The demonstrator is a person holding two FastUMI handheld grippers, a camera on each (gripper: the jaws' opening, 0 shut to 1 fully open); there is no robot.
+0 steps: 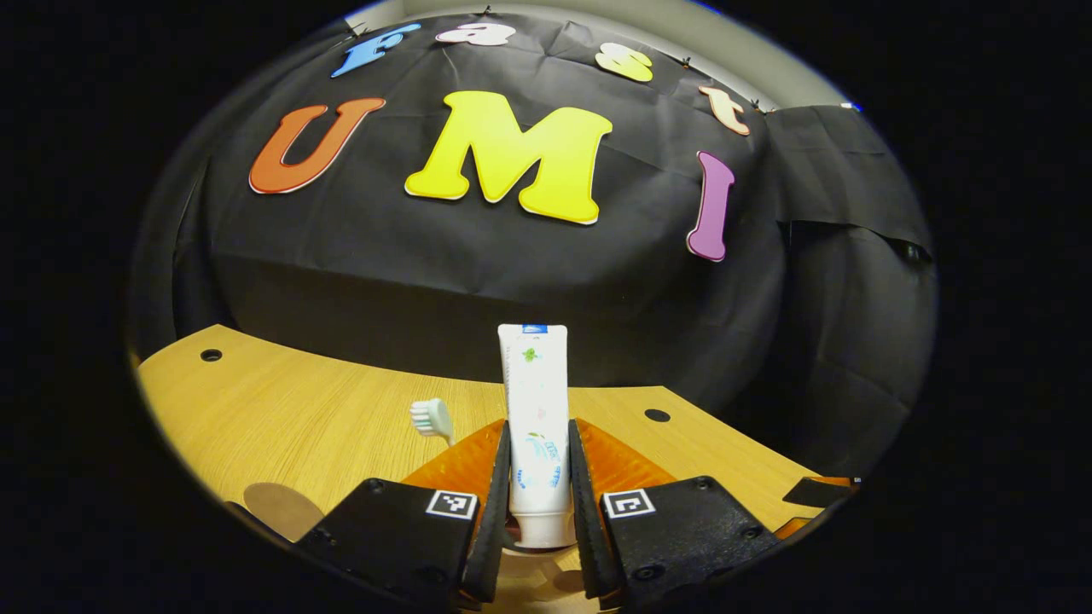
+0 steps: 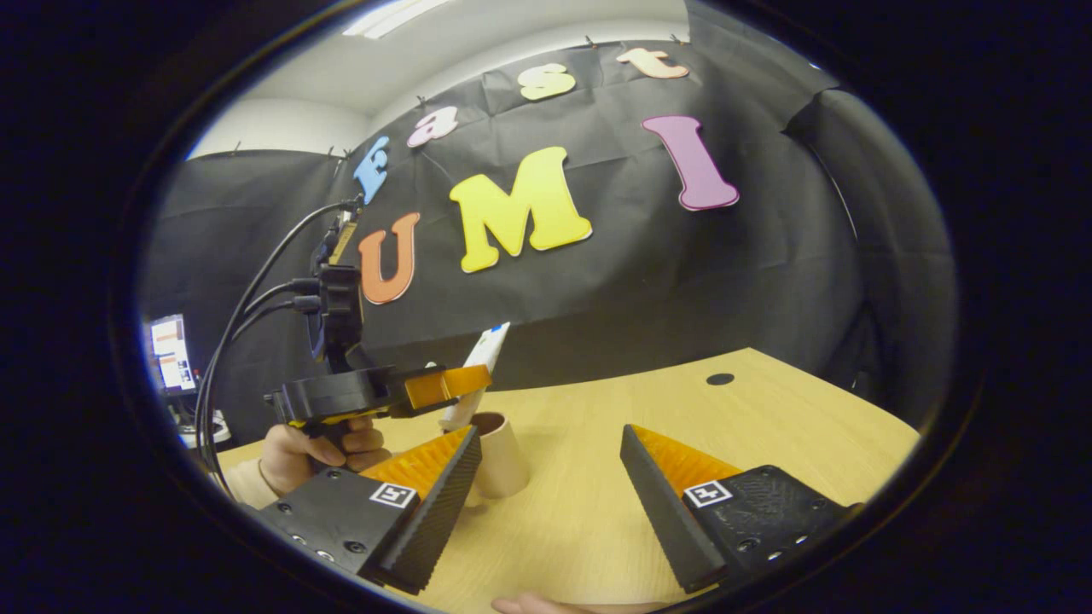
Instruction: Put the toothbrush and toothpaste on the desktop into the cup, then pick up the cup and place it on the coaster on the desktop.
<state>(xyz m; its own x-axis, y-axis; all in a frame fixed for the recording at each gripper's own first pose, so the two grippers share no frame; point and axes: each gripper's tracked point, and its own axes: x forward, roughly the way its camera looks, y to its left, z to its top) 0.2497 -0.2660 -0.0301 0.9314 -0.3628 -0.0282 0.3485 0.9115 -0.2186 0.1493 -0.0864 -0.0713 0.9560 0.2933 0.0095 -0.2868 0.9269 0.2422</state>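
Toothpaste [image 1: 535, 426] sits upright, pinched low between the left gripper [image 1: 539, 503] fingers, cap end over the cup [image 2: 497, 454]. Tube looks soft and light, so a gentle squeeze near the stiffer cap end seems smartest. Right gripper [image 2: 550, 495] hangs wide open, empty. Toothbrush [image 1: 432, 418] is close by.

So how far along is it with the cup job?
Looks like midway. The toothbrush head sticks up as if already in the cup. The left gripper has its fingers clamped on the toothpaste, held cap-down over the cup. The right gripper is open, holding nothing. Left: drop the tube in, then move the cup onto the coaster.
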